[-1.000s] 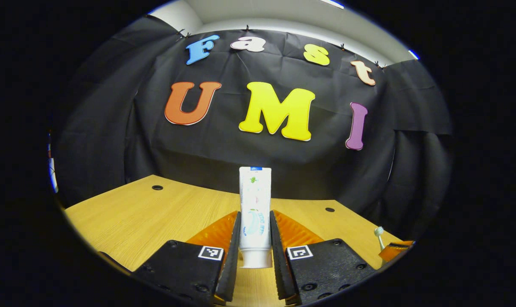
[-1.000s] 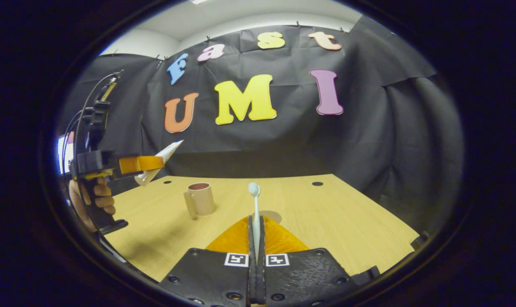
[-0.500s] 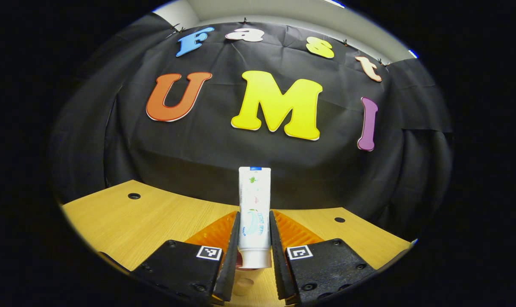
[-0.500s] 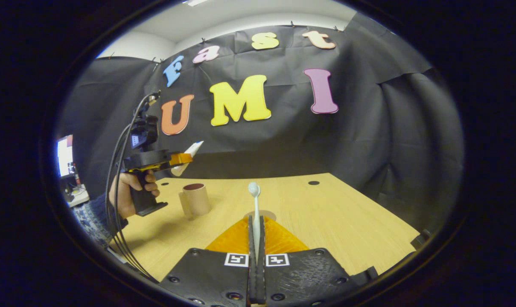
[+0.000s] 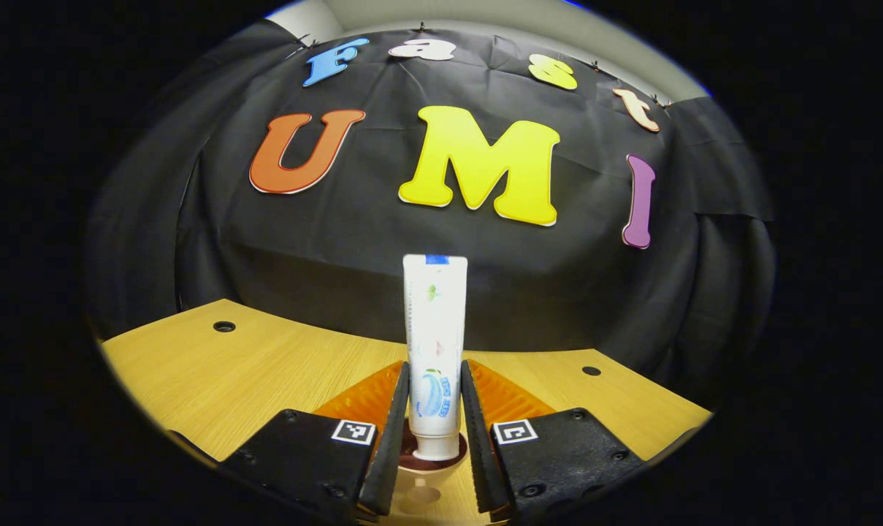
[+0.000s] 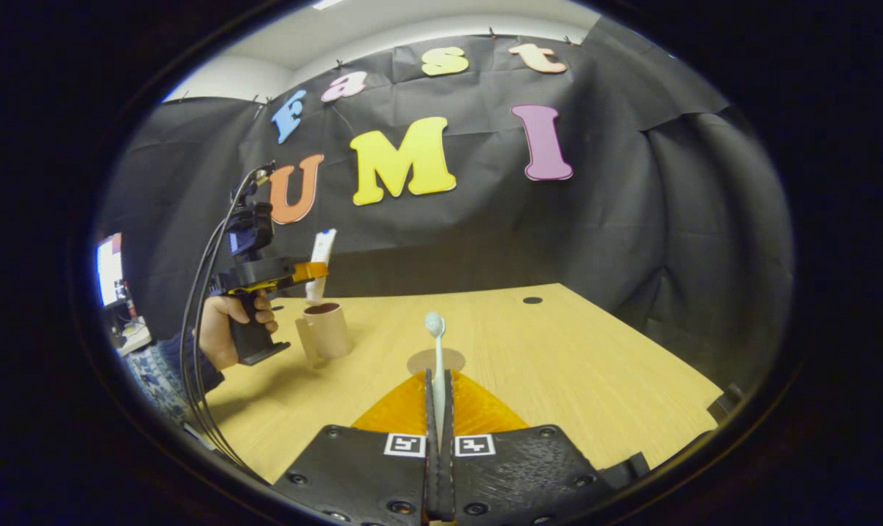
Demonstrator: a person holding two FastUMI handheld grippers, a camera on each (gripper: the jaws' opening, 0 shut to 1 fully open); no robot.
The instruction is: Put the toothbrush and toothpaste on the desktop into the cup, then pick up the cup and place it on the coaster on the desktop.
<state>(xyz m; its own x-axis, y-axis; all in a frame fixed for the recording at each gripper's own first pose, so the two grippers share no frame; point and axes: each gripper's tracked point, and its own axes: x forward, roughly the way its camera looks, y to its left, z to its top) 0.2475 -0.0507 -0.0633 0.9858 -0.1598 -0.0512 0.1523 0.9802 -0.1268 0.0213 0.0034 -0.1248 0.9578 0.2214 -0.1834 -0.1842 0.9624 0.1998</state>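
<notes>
My left gripper (image 5: 433,409) is shut on a white toothpaste tube (image 5: 434,321), which stands upright with its cap down just over the mouth of the tan cup (image 5: 419,492). In the right gripper view the same cup (image 6: 326,330) stands at the left of the wooden table, with the left gripper (image 6: 311,270) and the toothpaste (image 6: 319,257) directly above it. My right gripper (image 6: 439,394) is shut on a white toothbrush (image 6: 436,343), head pointing up and away. A round flat coaster (image 6: 419,361) lies on the table just beyond the right gripper's fingers.
The wooden table (image 6: 572,365) has small round holes (image 6: 532,300) near its far edge. Black cloth closes off the back and right. A person's hand (image 6: 218,332) holds the left gripper, with cables hanging from it at the left edge.
The left gripper has carried the toothpaste over the cup, and the tube has swung from slanted to upright, cap at the cup's mouth. The right gripper has barely moved, still holding the toothbrush.
</notes>
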